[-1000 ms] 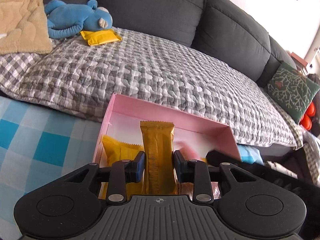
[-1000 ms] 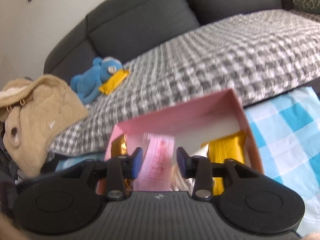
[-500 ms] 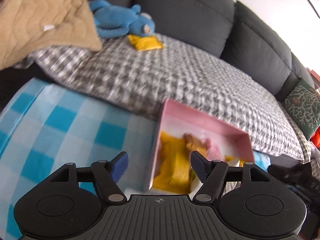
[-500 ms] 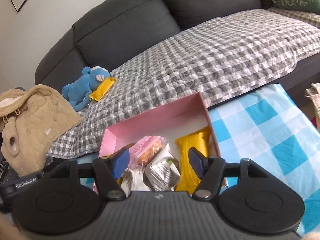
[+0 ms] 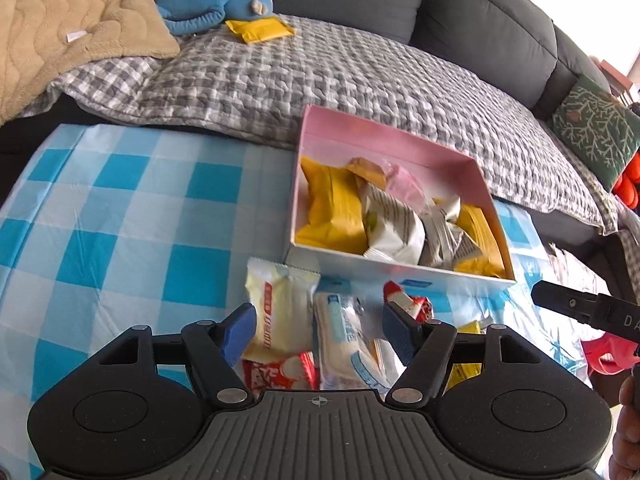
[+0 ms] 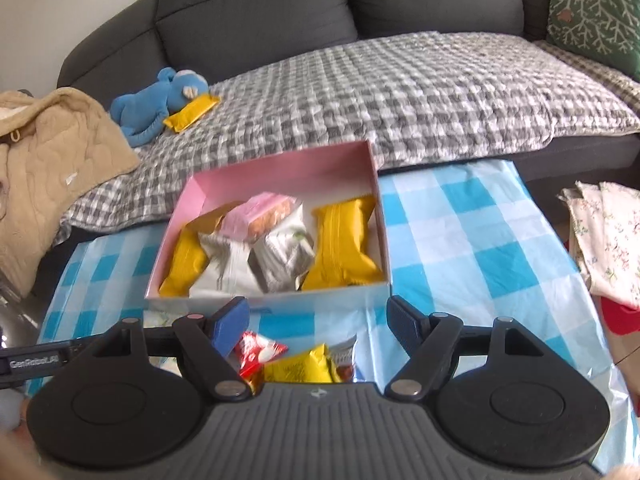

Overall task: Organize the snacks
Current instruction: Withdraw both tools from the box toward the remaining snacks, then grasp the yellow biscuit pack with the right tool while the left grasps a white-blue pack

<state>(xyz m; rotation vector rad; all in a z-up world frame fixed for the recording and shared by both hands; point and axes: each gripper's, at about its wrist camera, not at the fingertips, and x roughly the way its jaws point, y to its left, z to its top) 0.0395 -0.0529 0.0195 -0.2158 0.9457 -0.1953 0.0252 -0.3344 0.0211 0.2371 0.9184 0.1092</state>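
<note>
- Snacks fill a pink box that stands on a table with a blue and white checked cloth, close to the edge of a sofa.
- Inside the box lie two yellow packets, one at each end, two white and grey striped packets in the middle, and a pink packet on top toward the back wall.
- Left gripper hangs above loose snacks in front of the box; its jaws stand apart and press on nothing.
- Under the left gripper lie a cream packet with red letters, a white and light blue packet, and a red and white packet that is just beside the box wall.
- Right gripper is also in front of the box, and its jaws are opening; nothing is pinched between them.
- Below the right gripper, on the cloth, I see a red packet and a yellow packet, touching each other.
- On the sofa a grey checked blanket is spread; a blue plush toy lies there with one more yellow packet touching it.
- A beige quilted garment lies at the left end of the sofa, and a green cushion at the right end.
</note>
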